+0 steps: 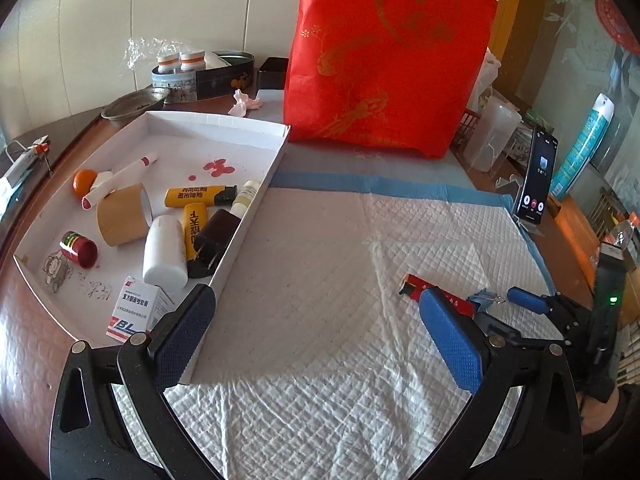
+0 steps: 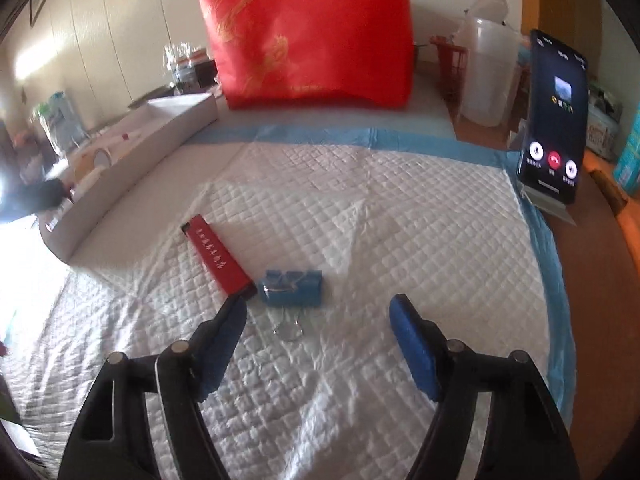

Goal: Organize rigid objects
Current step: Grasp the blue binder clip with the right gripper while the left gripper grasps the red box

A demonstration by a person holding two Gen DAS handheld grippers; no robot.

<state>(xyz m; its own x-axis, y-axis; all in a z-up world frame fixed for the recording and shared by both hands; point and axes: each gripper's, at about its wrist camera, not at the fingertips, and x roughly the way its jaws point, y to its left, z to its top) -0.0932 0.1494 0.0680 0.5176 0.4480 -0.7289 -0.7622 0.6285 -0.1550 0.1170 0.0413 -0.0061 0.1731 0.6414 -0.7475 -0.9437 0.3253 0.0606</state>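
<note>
I hold right gripper jaws wide over clip, beside lighter, lower centre | left gripper jaws wide, empty, beside tray for drop-off

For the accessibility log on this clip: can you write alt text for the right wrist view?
The open right gripper hovers low over a white quilted pad, its fingers flanking a blue binder clip that lies beside a flat red lighter. Behind stand a red bag, a white tray at left and a propped phone at right.

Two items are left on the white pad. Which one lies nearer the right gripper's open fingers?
The blue binder clip, lying ahead between the right gripper's open fingers. The red lighter lies left of the clip, reaching farther away.
</note>
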